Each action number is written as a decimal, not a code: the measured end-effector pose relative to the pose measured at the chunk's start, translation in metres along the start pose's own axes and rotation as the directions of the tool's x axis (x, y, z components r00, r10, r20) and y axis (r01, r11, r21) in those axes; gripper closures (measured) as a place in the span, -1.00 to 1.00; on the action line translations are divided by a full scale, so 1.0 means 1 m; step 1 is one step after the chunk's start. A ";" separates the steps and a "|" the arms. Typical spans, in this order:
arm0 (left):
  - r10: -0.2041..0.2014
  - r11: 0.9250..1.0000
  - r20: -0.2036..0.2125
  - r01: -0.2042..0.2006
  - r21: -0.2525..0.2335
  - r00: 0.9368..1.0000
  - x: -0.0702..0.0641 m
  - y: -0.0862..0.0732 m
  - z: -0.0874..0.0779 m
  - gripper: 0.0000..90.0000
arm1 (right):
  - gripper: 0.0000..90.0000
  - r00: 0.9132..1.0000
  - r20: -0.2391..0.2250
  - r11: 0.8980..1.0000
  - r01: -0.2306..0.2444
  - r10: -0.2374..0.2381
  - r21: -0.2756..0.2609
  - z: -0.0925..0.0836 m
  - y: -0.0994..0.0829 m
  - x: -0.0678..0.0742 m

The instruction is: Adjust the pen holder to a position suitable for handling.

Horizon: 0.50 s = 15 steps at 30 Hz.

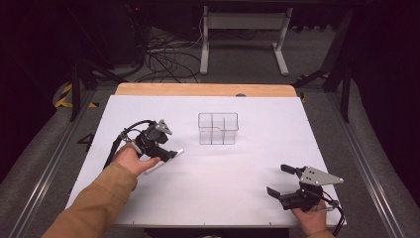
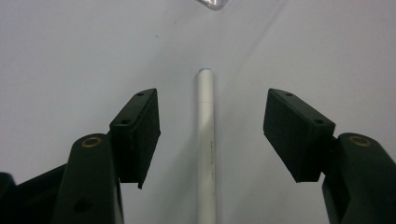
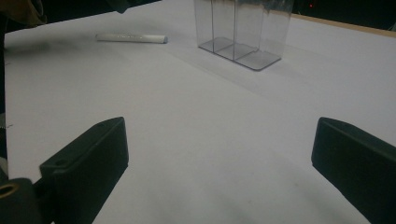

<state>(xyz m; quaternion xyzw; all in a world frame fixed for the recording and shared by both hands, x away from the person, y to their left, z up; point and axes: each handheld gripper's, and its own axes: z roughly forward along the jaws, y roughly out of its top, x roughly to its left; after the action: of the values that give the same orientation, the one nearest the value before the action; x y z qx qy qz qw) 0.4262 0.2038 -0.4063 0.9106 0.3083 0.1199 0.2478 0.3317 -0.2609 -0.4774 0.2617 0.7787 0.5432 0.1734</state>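
**White tube lies between spread jaws on a matte sheet**

A slim white tube (image 2: 206, 144), round in section and smooth with a faint line of grey print along its side, lies flat on a white sheet (image 1: 223, 173) that covers most of the table. The sheet looks matte and paper-like; a strip of pale wood (image 1: 198, 89) shows along its far edge in the upper middle of the high view.

In the left gripper view the tube runs up the centre of the frame from the bottom edge to a rounded end just above the middle. The left gripper (image 2: 211, 135) straddles it: the two black jaws, blocky with flat ribbed inner pads, stand apart on either side of the tube, each with a clear gap of white sheet between pad and tube. Nothing is pinched. In the high view this gripper (image 1: 171, 153) sits at the left centre, the tube poking out from under it at a slant.

A clear plastic box (image 1: 218, 128) with thin glossy walls and inner dividers stands upright near the centre of the high view, to the right of the tube and apart from it.

The right gripper (image 1: 280, 179) rests at the lower right of the high view, its jaws spread wide over bare sheet, well apart from both tube and box.
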 end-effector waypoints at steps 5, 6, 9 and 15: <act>-0.061 0.997 0.057 0.058 0.058 0.996 0.006 0.001 0.008 -0.12 | -0.90 1.000 -0.002 1.000 0.000 0.000 0.002 0.000 0.000 0.000; -0.059 0.997 0.058 0.055 0.061 0.997 0.007 0.002 0.010 -0.11 | -0.90 1.000 -0.002 1.000 0.000 0.000 0.002 0.000 0.000 0.000; -0.055 0.995 0.057 0.050 0.085 0.997 0.007 0.002 0.014 -0.10 | -0.90 1.000 -0.003 1.000 -0.001 0.001 0.003 0.000 0.000 0.000; -0.052 0.992 0.051 0.046 0.120 0.997 0.008 0.002 0.022 -0.04 | -0.90 1.000 -0.003 1.000 0.000 0.000 0.004 0.000 0.000 0.000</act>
<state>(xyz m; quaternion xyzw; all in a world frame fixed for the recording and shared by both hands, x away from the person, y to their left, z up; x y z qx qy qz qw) 0.4416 0.1995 -0.4232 0.9188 0.3305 0.0706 0.2042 0.3320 -0.2607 -0.4777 0.2609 0.7801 0.5421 0.1717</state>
